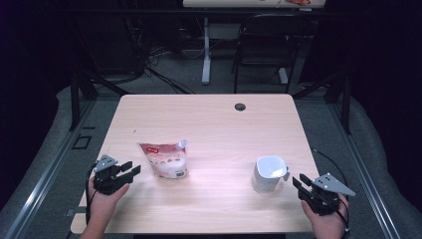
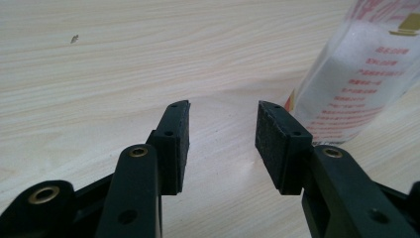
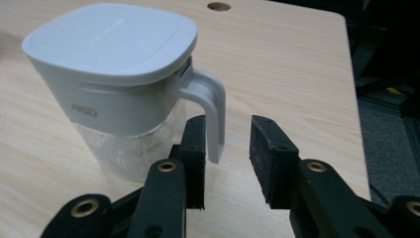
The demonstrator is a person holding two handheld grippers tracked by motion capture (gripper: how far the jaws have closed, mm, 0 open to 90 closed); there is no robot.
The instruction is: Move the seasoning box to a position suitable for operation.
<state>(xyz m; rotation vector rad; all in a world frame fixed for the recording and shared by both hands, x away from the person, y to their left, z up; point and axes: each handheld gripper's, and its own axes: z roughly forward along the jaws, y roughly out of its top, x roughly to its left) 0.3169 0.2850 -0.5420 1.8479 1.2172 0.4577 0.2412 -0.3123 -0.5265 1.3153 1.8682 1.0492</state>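
Counting the things on the table (image 1: 209, 124), we find two: one pouch (image 1: 164, 160) and one white jug (image 1: 268, 174). We hold two tools, one in each hand.

We keep the left tool (image 1: 133, 169) near the left edge of the table, just beside the pouch and not touching it. Its two jaws stand apart and between them we see only the bare wood. In the left gripper view the pouch (image 2: 361, 74) stands upright to the right of the jaws, transparent, with white content and red print.

We keep the right tool (image 1: 298, 182) near the right edge, just beside the jug. Its two jaws are also apart and they press on nothing. In the right gripper view the jug (image 3: 119, 89) has one flat white lid, a clear lower part and one handle (image 3: 210, 114). The handle hangs just ahead of the gap between the jaws, close to the left one; we cannot tell if it touches.

One round hole (image 1: 240, 106) is in the far part of the table.
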